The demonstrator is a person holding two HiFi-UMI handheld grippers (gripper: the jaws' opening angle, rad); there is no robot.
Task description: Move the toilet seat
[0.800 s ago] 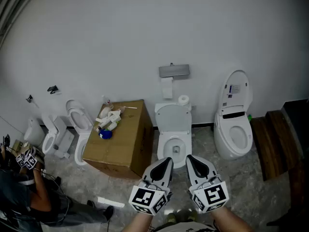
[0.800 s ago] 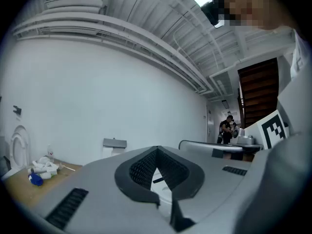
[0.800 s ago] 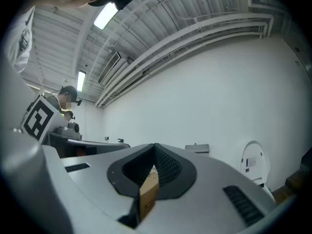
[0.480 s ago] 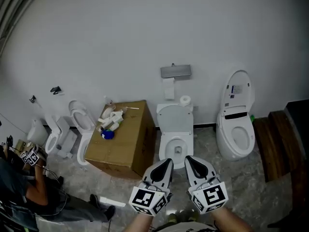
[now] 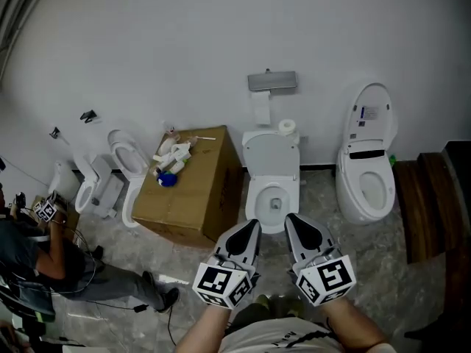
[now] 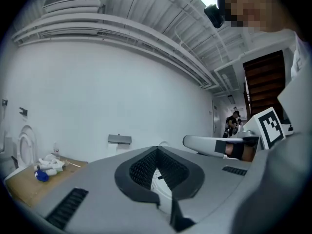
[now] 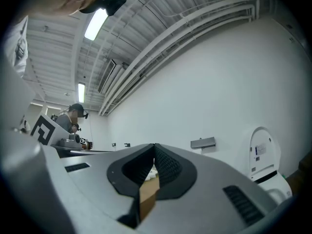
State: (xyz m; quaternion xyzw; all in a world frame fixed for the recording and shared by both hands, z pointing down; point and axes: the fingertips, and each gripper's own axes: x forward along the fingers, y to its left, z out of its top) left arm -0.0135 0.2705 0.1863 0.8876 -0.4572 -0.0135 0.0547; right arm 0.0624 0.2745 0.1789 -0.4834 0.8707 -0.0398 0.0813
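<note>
White-walled room with marbled floor: a row of toilets, and two grippers with jaws closed on nothing.
Just right of the cardboard box [image 5: 193, 186], the toilet seat [image 5: 255, 197] seems to lie flat on its bowl, long axis running from the wall toward the wearer, front end nearest. One box, at least four toilets, two grippers: left gripper [image 5: 252, 226] and right gripper [image 5: 291, 220] off the box's near right corner. Only the head view shows the seat plainly.
</note>
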